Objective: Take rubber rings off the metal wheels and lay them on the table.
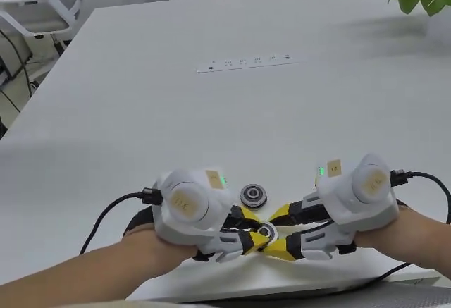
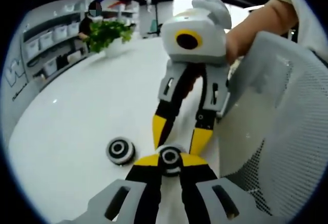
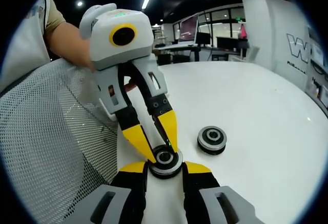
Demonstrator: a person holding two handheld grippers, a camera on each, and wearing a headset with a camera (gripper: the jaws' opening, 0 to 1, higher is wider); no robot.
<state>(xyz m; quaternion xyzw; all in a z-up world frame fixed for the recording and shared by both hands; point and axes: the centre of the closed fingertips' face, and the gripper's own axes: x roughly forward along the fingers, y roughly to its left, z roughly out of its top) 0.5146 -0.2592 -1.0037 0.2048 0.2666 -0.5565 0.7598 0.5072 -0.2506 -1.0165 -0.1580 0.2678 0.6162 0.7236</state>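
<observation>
Main risk, as we judge it: the wheel (image 1: 266, 233) pops out of the pinch. It is small, round and looks like smooth metal. The left gripper (image 3: 160, 150) and the right gripper (image 2: 178, 145) crowd onto it from opposite sides with their yellow fingers (image 2: 146, 161) crossing, so a pull on the rubber ring (image 3: 165, 174) could twist it loose or jam finger against finger. The left fingers are nearly closed, tips pressed on either side of the wheel. The right fingers are likewise narrowed onto it, tips touching its rim. We cannot tell which pair has the ring and which the metal. Second risk: the spot is near the front edge of the worktop (image 1: 211, 125), with a mesh chair back (image 2: 287, 131) just beside it, so a dropped wheel or a ring snapping free could go off the edge. Third: the second wheel (image 1: 254, 195) lies flat just beyond the fingers, apart from them, and a jerk could knock it. We cannot tell whether the wheel rests on the worktop or hangs just above it. Looks: silver hub, bright metal ring round it, black band outside, rubber ring not yet off. The second wheel has the same black-and-silver look.
</observation>
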